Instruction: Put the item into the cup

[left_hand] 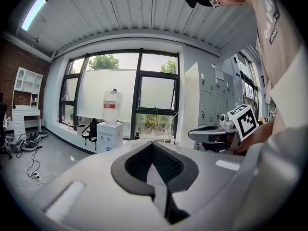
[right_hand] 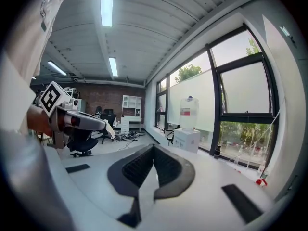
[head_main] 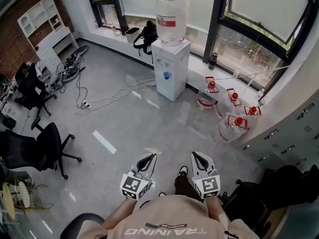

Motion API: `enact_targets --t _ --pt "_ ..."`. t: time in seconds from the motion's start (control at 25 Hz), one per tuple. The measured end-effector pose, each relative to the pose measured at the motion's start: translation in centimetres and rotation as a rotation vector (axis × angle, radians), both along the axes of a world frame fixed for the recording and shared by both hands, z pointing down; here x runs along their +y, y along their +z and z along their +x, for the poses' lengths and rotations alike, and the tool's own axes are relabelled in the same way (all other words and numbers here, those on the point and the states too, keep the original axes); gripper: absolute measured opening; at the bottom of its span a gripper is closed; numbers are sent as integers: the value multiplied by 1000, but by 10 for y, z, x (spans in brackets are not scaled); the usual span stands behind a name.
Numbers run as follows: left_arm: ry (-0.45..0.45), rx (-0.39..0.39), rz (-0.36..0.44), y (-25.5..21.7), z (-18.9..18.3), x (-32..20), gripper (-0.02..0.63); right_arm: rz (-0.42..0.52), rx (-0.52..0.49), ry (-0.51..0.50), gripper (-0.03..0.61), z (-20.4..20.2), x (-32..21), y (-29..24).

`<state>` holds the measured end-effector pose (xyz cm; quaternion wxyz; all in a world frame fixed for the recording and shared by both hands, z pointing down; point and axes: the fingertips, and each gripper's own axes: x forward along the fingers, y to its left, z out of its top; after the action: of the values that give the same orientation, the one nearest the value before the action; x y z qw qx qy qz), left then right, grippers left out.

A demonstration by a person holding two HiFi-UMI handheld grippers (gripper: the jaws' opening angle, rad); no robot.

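No cup and no item for it show in any view. In the head view my left gripper (head_main: pixel 149 156) and my right gripper (head_main: pixel 195 155) are held side by side close to my body, above the grey floor, both pointing forward. Each is shut with nothing between its jaws. In the left gripper view the left gripper (left_hand: pixel 153 146) has its dark pads meeting at the tip, and the right gripper's marker cube (left_hand: pixel 245 121) shows at the right. In the right gripper view the right gripper (right_hand: pixel 154 148) is shut the same way, with the left gripper (right_hand: pixel 109 129) at the left.
A white water dispenser (head_main: pixel 170 68) with a big bottle stands ahead by the windows. Several water jugs (head_main: pixel 232 116) with red caps lie on the floor at the right, beside grey lockers (head_main: pixel 294 128). Black office chairs (head_main: pixel 35 151) and loose cables (head_main: pixel 75 68) are at the left.
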<state>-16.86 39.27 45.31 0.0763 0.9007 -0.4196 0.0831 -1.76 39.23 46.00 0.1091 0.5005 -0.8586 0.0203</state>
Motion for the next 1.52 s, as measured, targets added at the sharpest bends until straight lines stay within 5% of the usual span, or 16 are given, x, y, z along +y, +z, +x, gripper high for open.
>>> enact_targets --t 0.2,0.76,1.08,1.52 --pt "-22 -23 16 -12 24 -64 6 37 23 -24 9 25 -73 -8" --pt "-102 -51 -32 -3 71 -196 6 -60 -194 -52 9 88 -232 0" --pt "-57 -52 -70 12 67 -257 6 -133 -169 -64 11 73 -295 29" --pt "9 -13 -69 16 6 -377 6 -80 -112 -36 10 3 -398 2"
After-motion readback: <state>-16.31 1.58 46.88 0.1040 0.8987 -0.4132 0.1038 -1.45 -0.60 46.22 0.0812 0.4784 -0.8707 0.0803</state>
